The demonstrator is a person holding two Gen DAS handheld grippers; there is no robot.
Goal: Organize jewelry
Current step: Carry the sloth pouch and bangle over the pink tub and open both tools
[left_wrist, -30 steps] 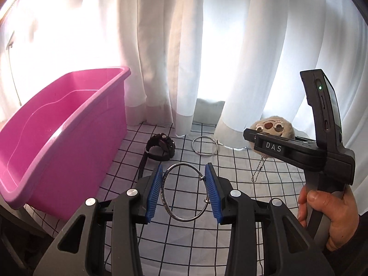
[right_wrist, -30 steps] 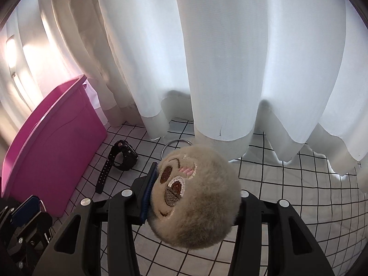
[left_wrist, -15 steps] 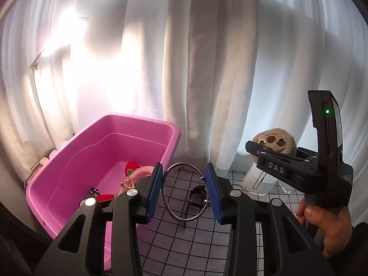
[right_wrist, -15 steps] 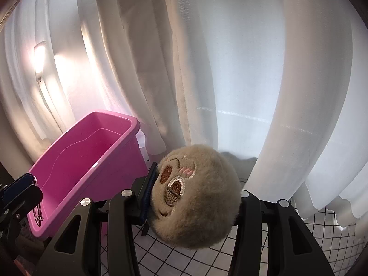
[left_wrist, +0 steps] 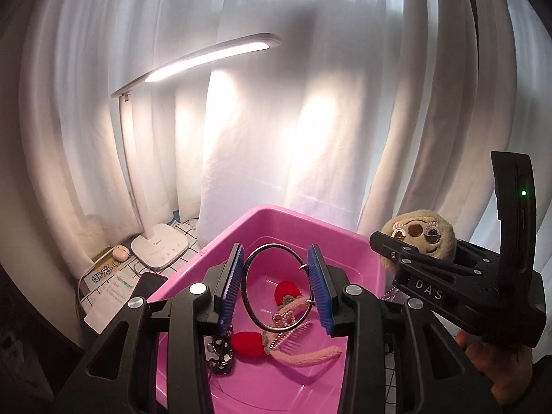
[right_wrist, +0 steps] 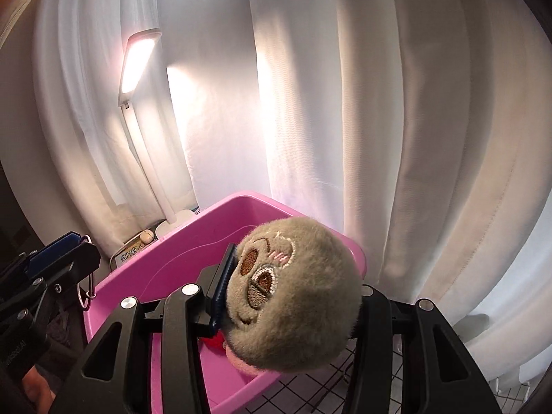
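My left gripper [left_wrist: 276, 288] is shut on a silver bangle [left_wrist: 256, 314], held upright above the open pink tub [left_wrist: 286, 217]. Inside the tub lie red knitted strawberries [left_wrist: 248, 343], a pearl string, a pink comb and a black strap. My right gripper [right_wrist: 289, 305] is shut on a beige plush keychain ball [right_wrist: 293, 296] with an embroidered face, held over the tub's right rim [right_wrist: 241, 197]. The plush also shows in the left wrist view [left_wrist: 419, 233], with its chain hanging below.
A white desk lamp [left_wrist: 158, 245] stands left of the tub, lit, beside a box with printed paper [left_wrist: 107, 279]. White curtains hang close behind. A black-grid white cloth [right_wrist: 310, 390] covers the table at the lower right.
Both grippers have risen and swung left from over the grid cloth to above the pink tub, each still holding its item. The lamp has come into view.
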